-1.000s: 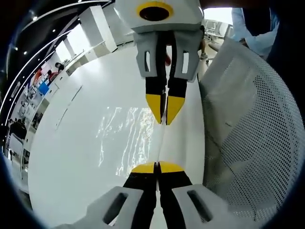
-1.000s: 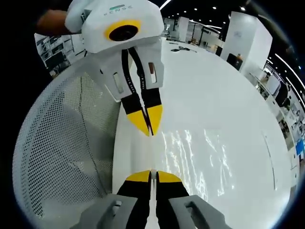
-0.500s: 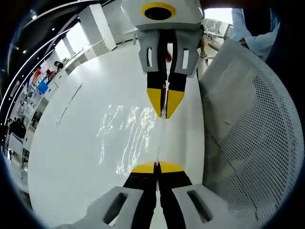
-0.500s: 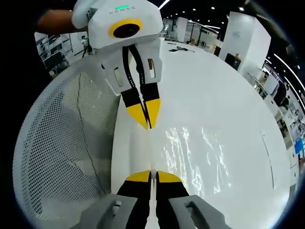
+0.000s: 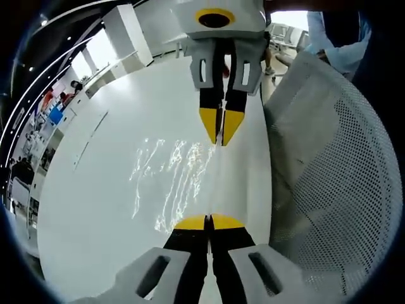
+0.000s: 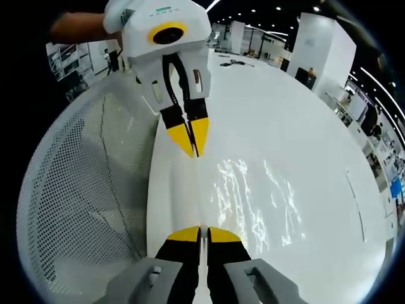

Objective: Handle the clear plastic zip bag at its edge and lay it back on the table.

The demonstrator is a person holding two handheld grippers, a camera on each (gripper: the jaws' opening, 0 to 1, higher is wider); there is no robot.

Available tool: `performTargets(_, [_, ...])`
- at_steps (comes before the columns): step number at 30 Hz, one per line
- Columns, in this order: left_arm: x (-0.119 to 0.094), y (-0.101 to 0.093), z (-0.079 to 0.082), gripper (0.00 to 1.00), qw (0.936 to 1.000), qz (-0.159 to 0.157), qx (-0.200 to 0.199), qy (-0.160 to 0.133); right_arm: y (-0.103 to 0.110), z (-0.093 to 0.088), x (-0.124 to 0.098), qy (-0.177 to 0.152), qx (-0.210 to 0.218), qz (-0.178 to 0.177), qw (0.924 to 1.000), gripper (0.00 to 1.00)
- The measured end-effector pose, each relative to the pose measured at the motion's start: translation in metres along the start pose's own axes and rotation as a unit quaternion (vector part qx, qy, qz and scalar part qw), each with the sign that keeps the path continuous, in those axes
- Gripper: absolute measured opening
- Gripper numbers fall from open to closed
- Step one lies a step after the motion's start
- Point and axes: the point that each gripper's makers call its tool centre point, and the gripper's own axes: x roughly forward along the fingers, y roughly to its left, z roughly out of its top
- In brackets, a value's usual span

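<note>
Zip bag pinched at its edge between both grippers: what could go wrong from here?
The clear zip bag is held by its thin edge, left gripper and right gripper both shut on it; pulling apart could slip it from the tips. It hangs near the table edge beside the mesh chair, so a careless release could drop it off the table.

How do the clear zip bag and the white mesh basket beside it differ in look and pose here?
The zip bag is see-through film, showing mainly as glints, while the mesh basket is opaque white and perforated. The bag is pinched along one edge by the left gripper and right gripper, both shut on it; the basket stands ungripped at the white table edge. Both look pale against the table.
</note>
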Motion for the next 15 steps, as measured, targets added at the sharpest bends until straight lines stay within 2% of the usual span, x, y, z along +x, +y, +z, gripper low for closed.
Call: performTargets(15, [0.0006,0.0002,0.0007,0.0,1.0,-0.004,0.001,0.001,-0.0006,-0.0089,-0.0044,0.002,0.008,-0.005,1.0,0.0])
